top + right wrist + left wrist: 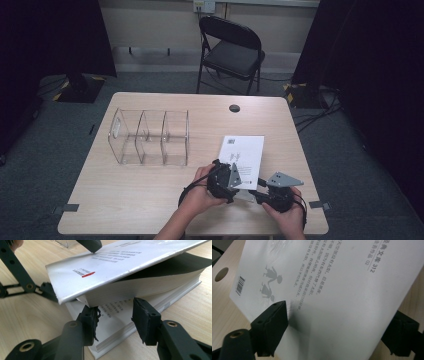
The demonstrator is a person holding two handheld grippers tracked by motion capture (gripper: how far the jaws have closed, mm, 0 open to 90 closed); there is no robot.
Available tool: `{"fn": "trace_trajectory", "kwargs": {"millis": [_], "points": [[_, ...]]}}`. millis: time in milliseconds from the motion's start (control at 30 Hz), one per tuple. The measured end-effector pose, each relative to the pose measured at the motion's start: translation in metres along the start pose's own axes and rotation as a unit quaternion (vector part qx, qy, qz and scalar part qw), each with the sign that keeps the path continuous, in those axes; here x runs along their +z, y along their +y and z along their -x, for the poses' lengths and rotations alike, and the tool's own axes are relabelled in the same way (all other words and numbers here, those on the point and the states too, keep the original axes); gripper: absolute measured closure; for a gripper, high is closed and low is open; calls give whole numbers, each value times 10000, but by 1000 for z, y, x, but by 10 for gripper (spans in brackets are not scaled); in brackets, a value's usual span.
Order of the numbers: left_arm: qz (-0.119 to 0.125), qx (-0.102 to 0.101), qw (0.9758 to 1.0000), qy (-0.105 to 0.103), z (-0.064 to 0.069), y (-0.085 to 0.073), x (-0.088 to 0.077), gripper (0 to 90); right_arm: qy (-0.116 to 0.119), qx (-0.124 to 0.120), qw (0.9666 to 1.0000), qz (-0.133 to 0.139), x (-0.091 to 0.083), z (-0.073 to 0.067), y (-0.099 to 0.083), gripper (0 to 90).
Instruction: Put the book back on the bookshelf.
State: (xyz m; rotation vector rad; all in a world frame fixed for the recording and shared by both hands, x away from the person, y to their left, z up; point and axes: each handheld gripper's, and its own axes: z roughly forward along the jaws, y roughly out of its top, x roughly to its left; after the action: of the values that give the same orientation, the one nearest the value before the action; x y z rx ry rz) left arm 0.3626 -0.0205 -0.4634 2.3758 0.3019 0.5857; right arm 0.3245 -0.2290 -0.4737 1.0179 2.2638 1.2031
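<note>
Book (140,262) half-open (white cover lifted)

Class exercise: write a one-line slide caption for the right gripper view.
Right hand-held gripper with open jaws at the fore-edge of a white paperback book, cover and upper pages lifted.

A white book (242,155) lies on the wooden table (150,200), to the right of a clear three-bay organizer (150,137). At the book's near edge, the left gripper (227,180) sits on its near-left corner, and the right gripper (265,192) is just off its near-right corner. A black folding chair (231,50) stands beyond the table, behind the book.
</note>
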Motion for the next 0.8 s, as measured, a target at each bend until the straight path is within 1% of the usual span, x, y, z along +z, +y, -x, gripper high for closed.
{"fn": "trace_trajectory", "kwargs": {"millis": [33, 67, 100, 133, 200, 233, 267, 300, 333, 400, 500, 533, 567, 600, 633, 700, 733, 767, 800], "points": [[-16, -23, 9999, 133, 2, 1, 2, 148, -4, -8, 10000, 29, 0, 0, 0, 557], [-137, 61, 9998, 108, 1, 2, 3, 134, -1, 5, 10000, 40, 0, 0, 0, 557], [-67, -63, 9999, 136, 3, 2, 6, 106, 1, 11, 10000, 30, 0, 0, 1, 557], [-249, 79, 9994, 204, 3, 4, 6, 90, 4, 16, 10000, 27, -1, -1, 1, 557], [-255, -2, 9994, 214, 5, 5, 11, 33, 14, 35, 10000, 27, -1, -1, 1, 558], [-281, -56, 9992, 277, 6, 6, 12, 18, 11, 50, 10000, 27, -2, -1, 2, 558], [-284, -119, 9993, 225, 4, 7, 12, 12, 14, 76, 10000, 37, -2, -1, 2, 558], [-270, -184, 9992, 219, 4, 7, 14, 8, 32, 77, 10000, 34, -2, -1, 2, 558], [-299, -180, 9991, 232, 3, 7, 14, 1, 31, 92, 9999, 24, -3, -1, 2, 558], [-295, -137, 9993, 203, 2, 7, 14, 0, 19, 117, 9999, -5, -4, -2, 3, 558], [-293, -150, 9992, 208, 1, 6, 14, 0, 3, 111, 9999, -8, -4, -3, 3, 560], [-270, -208, 9990, 281, 2, 7, 15, 0, 8, 118, 9999, -10, -4, -3, 3, 561], [-288, -207, 9991, 252, 1, 7, 16, 0, 18, 114, 9999, -4, -4, -3, 4, 562], [-271, -224, 9990, 279, 1, 7, 16, 0, 24, 103, 9999, -7, -5, -3, 4, 562], [-306, -191, 9989, 289, 1, 8, 16, 0, 17, 78, 10000, -13, -5, -3, 4, 562], [-299, -188, 9990, 289, 0, 8, 17, 10, 33, 71, 10000, -16, -5, -3, 4, 562], [-336, -145, 9988, 317, 0, 8, 15, 18, 40, 55, 10000, -16, -5, -3, 4, 562], [-256, -199, 9988, 373, 1, 7, 15, 51, 43, 39, 10000, -24, -5, -2, 4, 561], [-245, -148, 9989, 374, 0, 7, 15, 66, 59, 54, 10000, -31, -5, -2, 4, 562]]}}
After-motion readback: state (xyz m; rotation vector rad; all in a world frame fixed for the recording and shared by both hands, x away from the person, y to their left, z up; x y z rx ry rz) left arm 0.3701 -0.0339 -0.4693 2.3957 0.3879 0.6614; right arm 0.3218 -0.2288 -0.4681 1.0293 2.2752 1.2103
